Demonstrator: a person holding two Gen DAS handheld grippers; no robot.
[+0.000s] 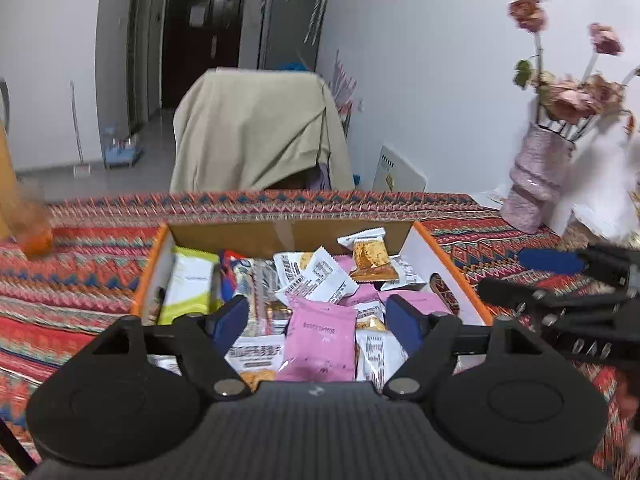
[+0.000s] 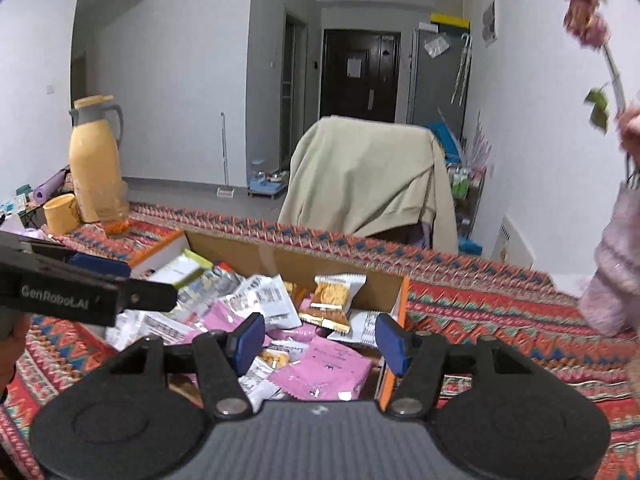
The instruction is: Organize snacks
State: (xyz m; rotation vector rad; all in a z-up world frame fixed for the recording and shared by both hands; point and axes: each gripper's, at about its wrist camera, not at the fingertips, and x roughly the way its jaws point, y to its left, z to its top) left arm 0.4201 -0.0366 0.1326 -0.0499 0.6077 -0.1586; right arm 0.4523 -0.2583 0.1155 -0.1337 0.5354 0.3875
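Note:
An open cardboard box with orange rims sits on the patterned tablecloth and holds several snack packets. Pink packets lie at the front, white barcode packets in the middle, a gold cookie packet at the back, and a yellow-green packet at the left. My left gripper is open and empty above the pink packet; it also shows in the right wrist view. My right gripper is open and empty over the box's right side; it also shows in the left wrist view.
A pink vase with dried flowers stands right of the box. A yellow thermos, a yellow cup and a jar with orange contents stand at the left. A chair draped in a beige cloth is behind the table.

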